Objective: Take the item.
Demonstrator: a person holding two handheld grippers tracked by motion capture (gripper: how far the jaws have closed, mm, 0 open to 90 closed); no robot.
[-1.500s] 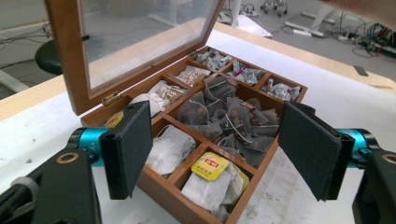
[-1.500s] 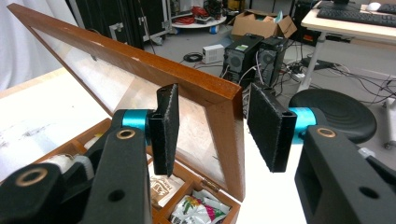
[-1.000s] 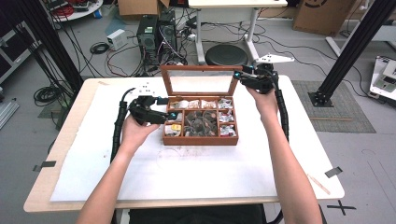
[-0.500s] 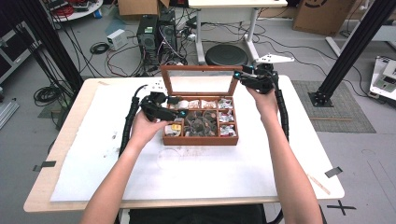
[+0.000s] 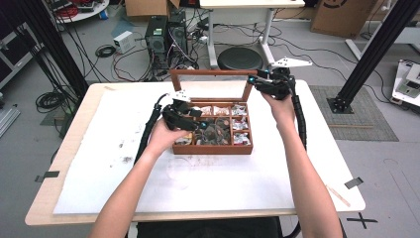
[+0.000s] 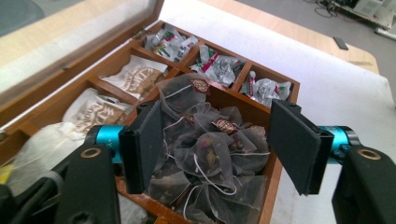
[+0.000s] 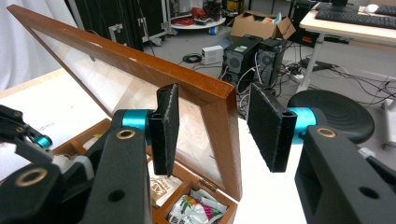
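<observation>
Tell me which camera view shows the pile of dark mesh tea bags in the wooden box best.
The left gripper view: the pile of dark mesh tea bags sits close between the open jaws, strings and tags visible. The high view shows it small, as a dark patch. The right gripper view hides it.

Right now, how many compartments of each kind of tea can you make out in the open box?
Foil-packet compartments: 3
Printed paper-sachet compartments: 2
Mesh tea-bag compartment: 1
Total: 6 that I can make out in the left gripper view; any compartments behind the jaws are not counted.
</observation>
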